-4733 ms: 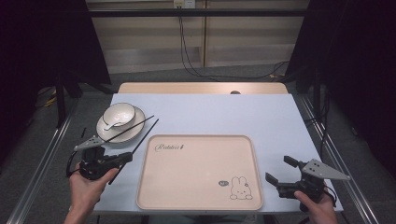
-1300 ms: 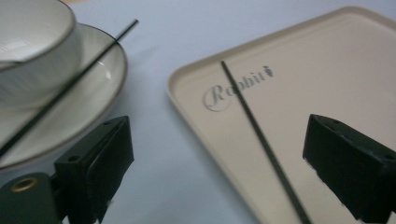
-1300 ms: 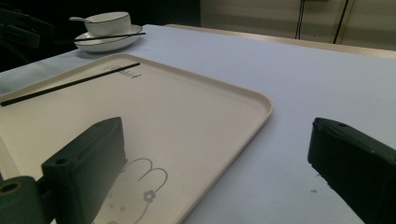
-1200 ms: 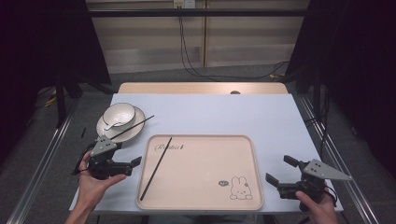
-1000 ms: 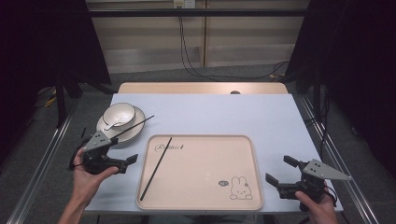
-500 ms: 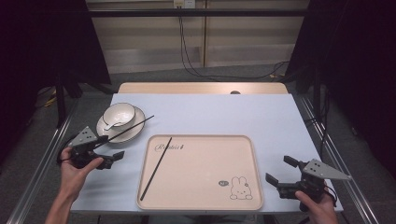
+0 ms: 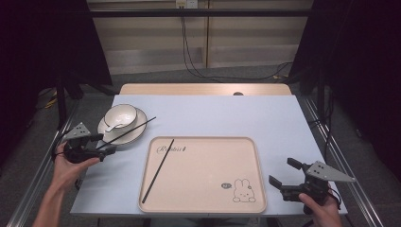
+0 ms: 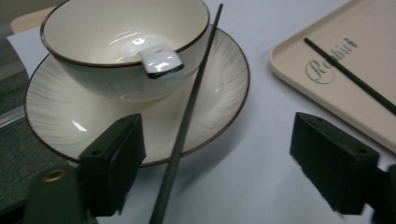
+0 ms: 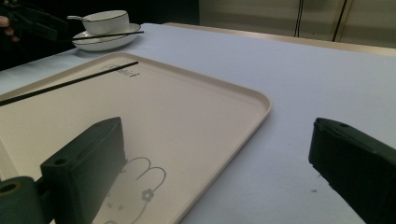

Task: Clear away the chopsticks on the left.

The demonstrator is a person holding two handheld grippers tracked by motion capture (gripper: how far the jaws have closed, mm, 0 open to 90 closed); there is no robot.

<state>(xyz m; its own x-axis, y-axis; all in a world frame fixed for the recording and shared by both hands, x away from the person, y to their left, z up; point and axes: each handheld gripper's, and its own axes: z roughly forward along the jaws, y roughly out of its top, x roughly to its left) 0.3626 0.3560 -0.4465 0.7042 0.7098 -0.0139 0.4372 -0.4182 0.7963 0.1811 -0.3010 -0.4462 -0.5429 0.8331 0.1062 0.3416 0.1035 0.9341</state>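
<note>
One thin black chopstick (image 7: 157,168) already lies on the beige rectangular tray (image 7: 208,208), frame centre. The second black chopstick (image 8: 187,126) rests across the ribbed white saucer (image 8: 56,121), upper left. The left gripper (image 8: 215,158) has just been closing its jaws around it, not yet gripping; the right gripper (image 9: 219,177) is released, idle at lower right.

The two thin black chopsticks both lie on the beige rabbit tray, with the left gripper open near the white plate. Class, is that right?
Not quite. The high view shows one black chopstick on the beige tray; the other chopstick rests across the white plate, between the open left gripper's jaws.

Dark room, pale wall panels (image 7: 156,45), hanging cables (image 7: 189,52)
</note>
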